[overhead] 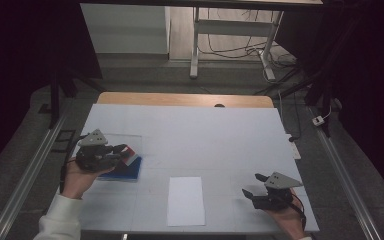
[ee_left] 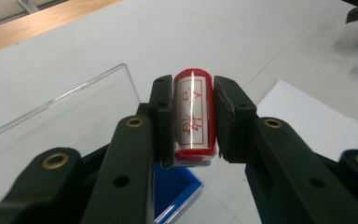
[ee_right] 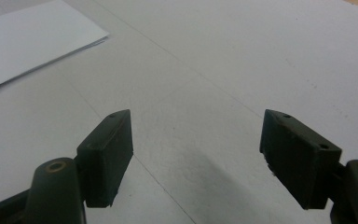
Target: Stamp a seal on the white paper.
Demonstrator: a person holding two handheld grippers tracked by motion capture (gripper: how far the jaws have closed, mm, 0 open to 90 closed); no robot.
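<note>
Near the tabletop's left edge, left gripper (ee_left: 193, 116) has its jaws clamped on a red stamp (ee_left: 194, 112) with red characters on its white label, held above a blue tray (overhead: 128, 169) and clear acrylic sheet (ee_left: 56, 126). Right gripper (overhead: 254, 186), near the front-right corner, jaws spread wide, nothing between. White paper (overhead: 185, 200) lies at front centre.
</note>
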